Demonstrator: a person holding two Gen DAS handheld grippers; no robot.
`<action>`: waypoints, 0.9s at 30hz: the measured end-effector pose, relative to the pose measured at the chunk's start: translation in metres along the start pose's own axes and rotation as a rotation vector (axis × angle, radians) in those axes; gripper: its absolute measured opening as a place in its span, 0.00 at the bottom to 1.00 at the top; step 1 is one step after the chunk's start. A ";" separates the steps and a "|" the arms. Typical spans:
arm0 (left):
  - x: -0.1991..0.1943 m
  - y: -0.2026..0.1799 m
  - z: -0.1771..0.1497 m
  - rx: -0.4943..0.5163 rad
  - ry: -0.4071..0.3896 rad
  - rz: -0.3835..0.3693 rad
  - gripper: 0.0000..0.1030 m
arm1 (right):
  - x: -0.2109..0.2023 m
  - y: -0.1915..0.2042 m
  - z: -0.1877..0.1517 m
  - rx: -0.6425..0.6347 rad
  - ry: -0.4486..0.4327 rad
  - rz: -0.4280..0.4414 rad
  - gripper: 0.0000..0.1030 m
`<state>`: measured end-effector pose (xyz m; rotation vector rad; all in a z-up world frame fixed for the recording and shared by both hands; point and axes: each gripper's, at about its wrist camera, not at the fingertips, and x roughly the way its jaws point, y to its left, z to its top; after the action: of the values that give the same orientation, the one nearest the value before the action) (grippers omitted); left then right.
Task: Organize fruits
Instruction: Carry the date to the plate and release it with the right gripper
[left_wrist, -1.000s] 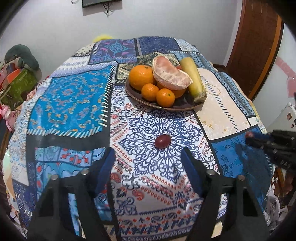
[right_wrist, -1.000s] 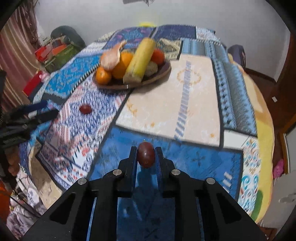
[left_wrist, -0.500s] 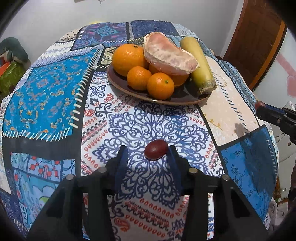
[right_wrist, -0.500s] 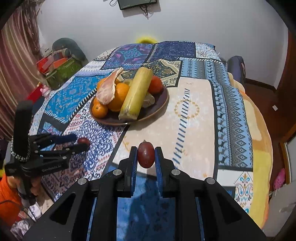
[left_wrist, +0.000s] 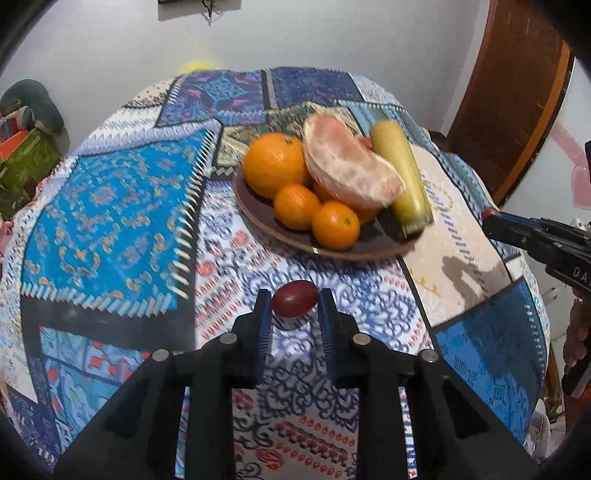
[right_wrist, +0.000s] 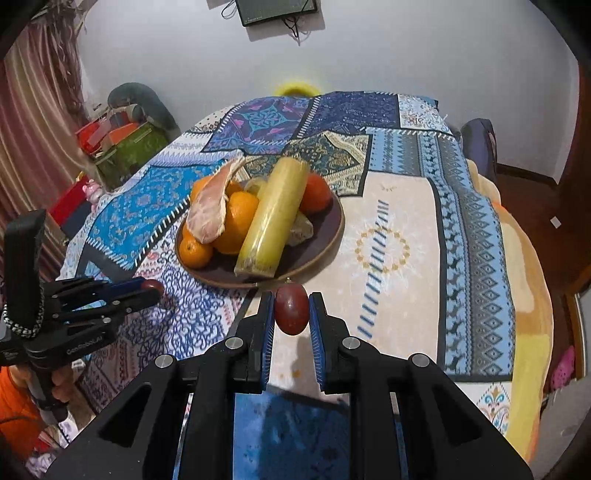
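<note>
A brown plate (left_wrist: 255, 206) (right_wrist: 327, 240) in the middle of the patchwork cloth holds oranges (left_wrist: 273, 164), a peeled pomelo segment (left_wrist: 347, 166) and a long yellow fruit (left_wrist: 402, 177). My left gripper (left_wrist: 294, 295) (right_wrist: 155, 290) is low over the cloth in front of the plate. Its jaws are closing and both pads touch a dark red oval fruit (left_wrist: 295, 303). My right gripper (right_wrist: 291, 295) (left_wrist: 491, 218) hovers above the cloth at the plate's right, shut on a second dark red fruit (right_wrist: 291, 310).
The round table's edge drops off close to the right of the plate and in front. Coloured boxes and bags (right_wrist: 122, 144) sit beyond the left edge. A wooden door (left_wrist: 509, 92) stands at the right. A person's hand (right_wrist: 55, 384) holds the left gripper's handle.
The left gripper moved forward to the red fruit on the cloth and its jaws came together around it. The right gripper carried its fruit up and nearer the plate.
</note>
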<state>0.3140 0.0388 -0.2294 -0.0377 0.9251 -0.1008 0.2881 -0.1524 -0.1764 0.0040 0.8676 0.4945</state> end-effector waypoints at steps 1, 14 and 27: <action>-0.001 0.002 0.004 -0.001 -0.008 0.005 0.25 | 0.001 0.000 0.002 -0.002 -0.003 -0.001 0.16; 0.005 0.017 0.049 -0.018 -0.075 0.056 0.25 | 0.017 -0.005 0.035 -0.019 -0.043 -0.005 0.16; 0.032 0.032 0.065 -0.057 -0.068 0.062 0.25 | 0.056 -0.016 0.045 -0.015 -0.003 -0.011 0.16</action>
<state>0.3870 0.0666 -0.2181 -0.0648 0.8603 -0.0153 0.3582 -0.1349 -0.1905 -0.0142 0.8601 0.4904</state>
